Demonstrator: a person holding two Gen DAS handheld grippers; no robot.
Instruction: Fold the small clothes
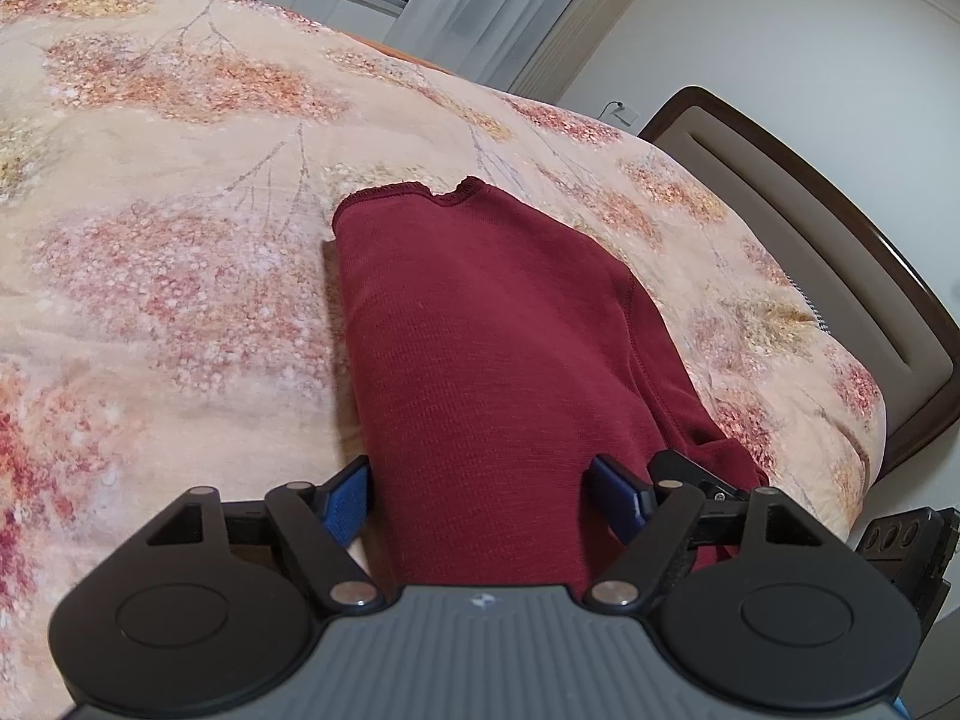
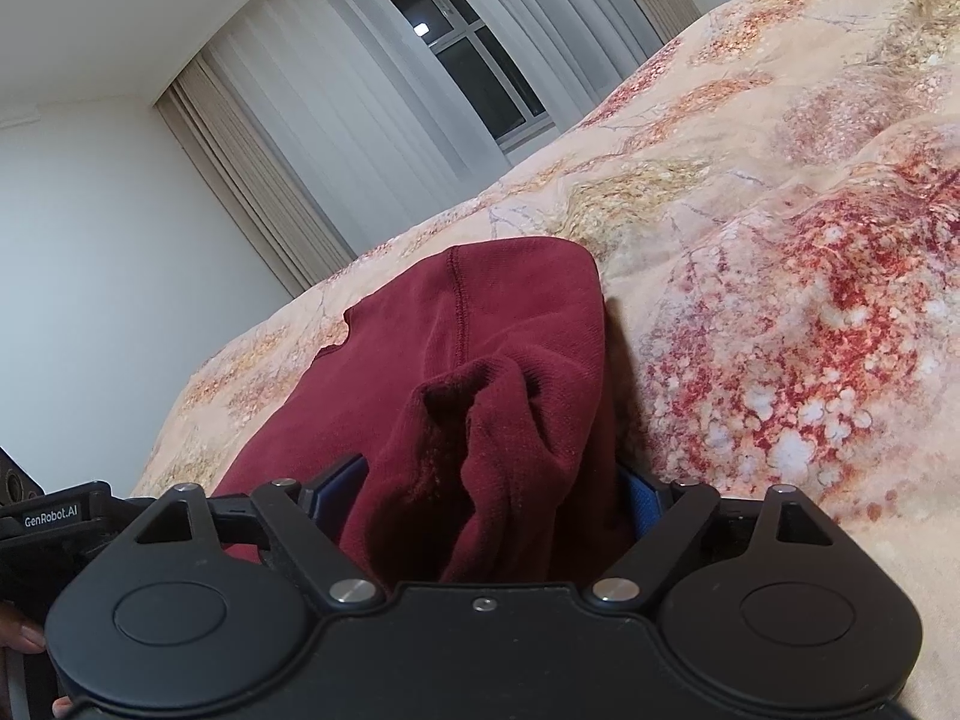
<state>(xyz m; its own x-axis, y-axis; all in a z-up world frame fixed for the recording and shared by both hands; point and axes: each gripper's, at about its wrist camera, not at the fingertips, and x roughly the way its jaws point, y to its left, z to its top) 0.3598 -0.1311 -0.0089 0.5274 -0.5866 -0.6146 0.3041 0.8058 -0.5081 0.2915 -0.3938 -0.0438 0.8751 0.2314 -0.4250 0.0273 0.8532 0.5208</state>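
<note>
From the left wrist, we see the dark red knit garment (image 1: pixel 480 330) lying on the floral peach bedspread (image 1: pixel 180 210), the headboard (image 1: pixel 810 252) beyond, our left gripper (image 1: pixel 486 498) clasping it. From the right wrist, curtains (image 2: pixel 336 120) stand behind the garment (image 2: pixel 480 372); our right gripper (image 2: pixel 492 492) grips its bunched edge.

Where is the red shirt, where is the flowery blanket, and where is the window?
red shirt (image 1: pixel 492 348): left wrist view, on the flat middle of the cloth.
flowery blanket (image 1: pixel 180 276): left wrist view, on a pink flower patch left of the shirt.
window (image 2: pixel 474 54): right wrist view, on the dark glass between the curtains.
</note>
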